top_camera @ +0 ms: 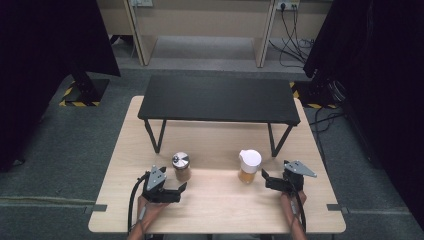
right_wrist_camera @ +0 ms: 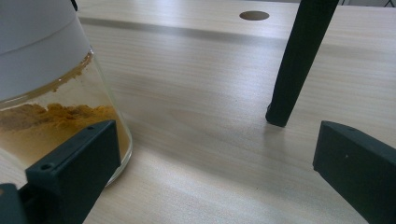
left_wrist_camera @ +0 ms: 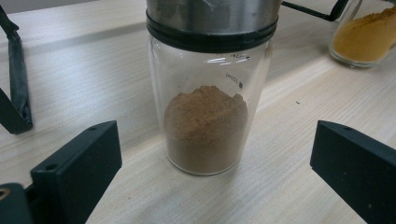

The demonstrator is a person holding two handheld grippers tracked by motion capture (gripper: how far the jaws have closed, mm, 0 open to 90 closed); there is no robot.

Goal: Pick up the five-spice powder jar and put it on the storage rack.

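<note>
Left hand-held gripper (top_camera: 182, 189) released, jaws spread wide just short of the brown-powder jar (top_camera: 181, 167), steel-lidded, upright on the table (top_camera: 220, 202). Right hand-held gripper (top_camera: 264, 178) likewise released, beside the white-lidded jar of yellow powder (top_camera: 248, 166), not touching. Black riser shelf (top_camera: 220, 99) stands behind both jars.

The worktop (top_camera: 215, 200) is pale matt wood. The left jar (left_wrist_camera: 208, 116) is clear glossy glass with a brushed-metal lid; the right jar (top_camera: 248, 166) wears white plastic.
</note>
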